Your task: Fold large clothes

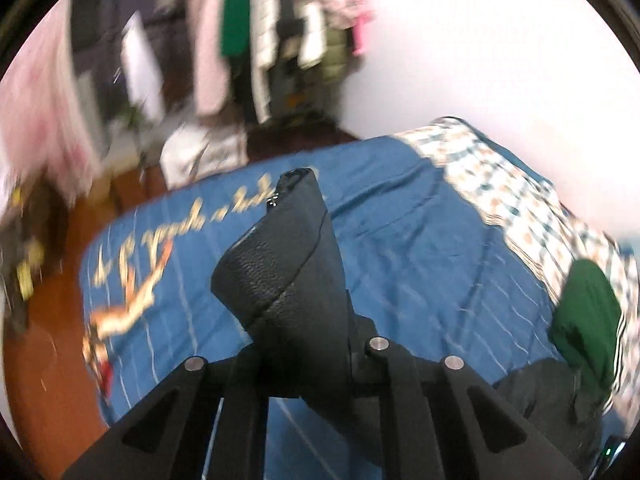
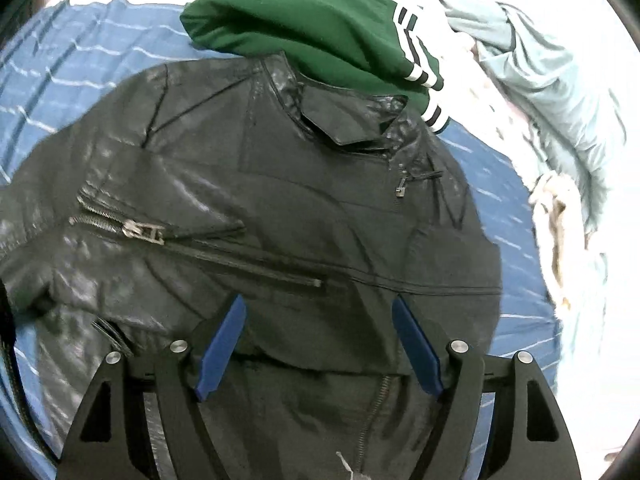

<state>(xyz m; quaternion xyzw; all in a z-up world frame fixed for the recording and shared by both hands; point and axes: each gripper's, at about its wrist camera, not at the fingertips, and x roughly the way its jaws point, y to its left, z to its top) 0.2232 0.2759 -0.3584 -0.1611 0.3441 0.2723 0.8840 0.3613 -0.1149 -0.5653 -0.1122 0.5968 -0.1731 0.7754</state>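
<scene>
A black leather jacket (image 2: 248, 184) lies spread on a blue bedspread (image 2: 52, 68), collar toward the far side, zippers showing. My right gripper (image 2: 318, 344) is open and empty, hovering over the jacket's lower front with its blue pads (image 2: 222, 348) wide apart. My left gripper (image 1: 304, 320) is shut on a part of the black jacket (image 1: 288, 264), which sticks up between the fingers above the blue bedspread (image 1: 420, 240). More of the jacket (image 1: 552, 396) lies at the lower right of the left wrist view.
A green garment with white stripes (image 2: 316, 28) lies by the jacket's collar, also in the left wrist view (image 1: 584, 312). A pale teal garment (image 2: 552, 72) and patterned bedding (image 1: 500, 184) lie on the bed. Hanging clothes (image 1: 256, 32) and a brown floor (image 1: 48, 360) are beyond.
</scene>
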